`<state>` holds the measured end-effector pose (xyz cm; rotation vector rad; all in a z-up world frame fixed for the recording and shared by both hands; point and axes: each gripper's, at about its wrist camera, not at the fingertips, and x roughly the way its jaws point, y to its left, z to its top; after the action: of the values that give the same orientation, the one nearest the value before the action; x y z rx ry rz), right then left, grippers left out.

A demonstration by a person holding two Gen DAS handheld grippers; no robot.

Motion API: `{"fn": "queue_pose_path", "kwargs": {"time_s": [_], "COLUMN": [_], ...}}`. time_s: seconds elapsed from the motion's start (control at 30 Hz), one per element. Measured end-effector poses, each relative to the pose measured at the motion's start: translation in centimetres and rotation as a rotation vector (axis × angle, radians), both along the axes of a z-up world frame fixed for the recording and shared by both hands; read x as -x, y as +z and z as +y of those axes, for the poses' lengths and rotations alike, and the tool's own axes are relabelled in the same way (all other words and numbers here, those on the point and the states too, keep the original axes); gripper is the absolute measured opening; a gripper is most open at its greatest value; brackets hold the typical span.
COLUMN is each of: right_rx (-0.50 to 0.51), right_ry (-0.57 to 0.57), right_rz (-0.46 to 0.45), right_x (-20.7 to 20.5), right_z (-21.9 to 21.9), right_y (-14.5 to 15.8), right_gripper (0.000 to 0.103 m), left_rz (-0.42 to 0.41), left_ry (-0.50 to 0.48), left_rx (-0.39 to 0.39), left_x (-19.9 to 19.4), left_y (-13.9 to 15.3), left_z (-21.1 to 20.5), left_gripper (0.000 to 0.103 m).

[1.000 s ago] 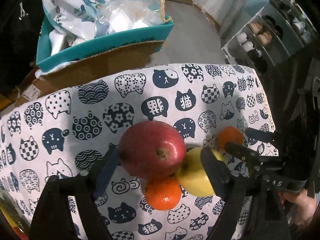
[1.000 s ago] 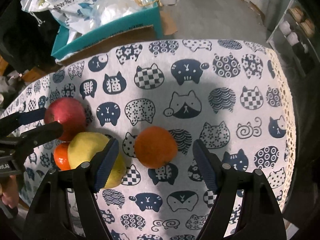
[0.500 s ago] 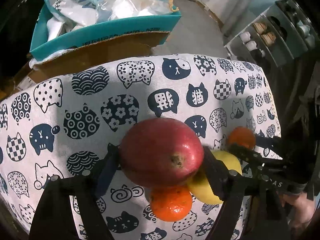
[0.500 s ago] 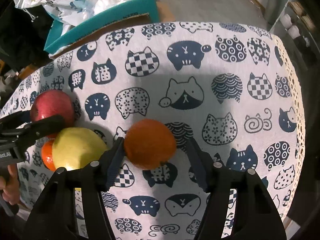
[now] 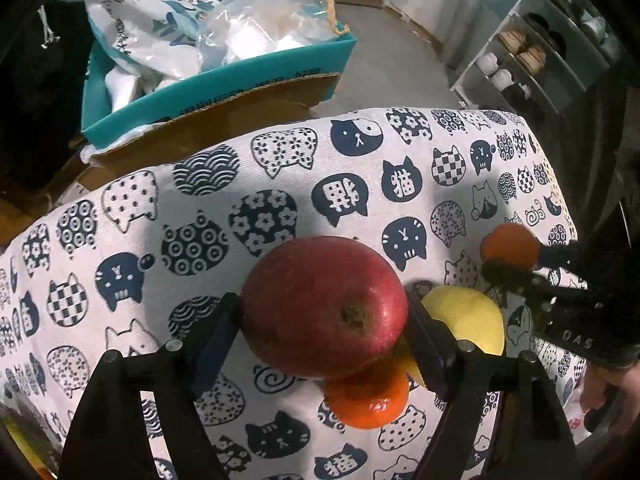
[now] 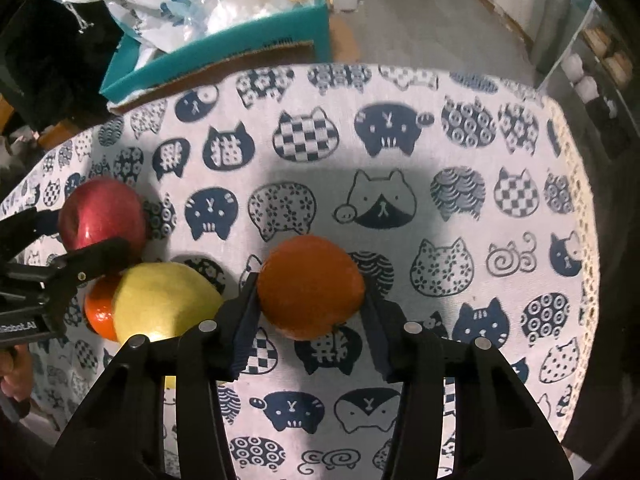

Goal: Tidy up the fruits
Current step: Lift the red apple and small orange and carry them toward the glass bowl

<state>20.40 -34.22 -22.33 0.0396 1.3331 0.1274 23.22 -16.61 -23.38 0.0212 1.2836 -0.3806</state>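
The red apple [image 5: 324, 306] hides the top of a small orange [image 5: 366, 400]; the shoes on the far rack [image 5: 528, 56] are too small to make out.

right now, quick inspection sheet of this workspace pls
surface: cat-print cloth covers the table.
job's things: red apple, two oranges, one apart, the other beside the yellow fruit.
clutter: nothing seen on the cloth.
grippers: left gripper shut on the red apple; right gripper has just been closing, now shut on the apart orange.
cables: nothing seen.
surroundings: teal box with plastic bags behind the table, shoe rack to the right.
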Motion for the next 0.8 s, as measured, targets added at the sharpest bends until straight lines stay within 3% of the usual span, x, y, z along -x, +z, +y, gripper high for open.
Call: {"fn": "queue_pose_path", "kwargs": {"time_s": [0.43, 0.8], "right_rx": [0.025, -0.014], "right_ry": [0.066, 0.118], "right_rz": [-0.168, -0.297], "right_x": [1.2, 3.7], "right_z": [3.1, 5.6], "right_y": [6.0, 11.7], "right_gripper": [0.047, 0.047], "left_rz": [-0.106, -0.208], "left_ry": [0.025, 0.033], "left_rx": [0.002, 0.031], "left_x": [2.4, 6.3], "left_y": [5.7, 11.8], "left_z": [2.5, 4.2], "left_gripper": [0.081, 0.081]}}
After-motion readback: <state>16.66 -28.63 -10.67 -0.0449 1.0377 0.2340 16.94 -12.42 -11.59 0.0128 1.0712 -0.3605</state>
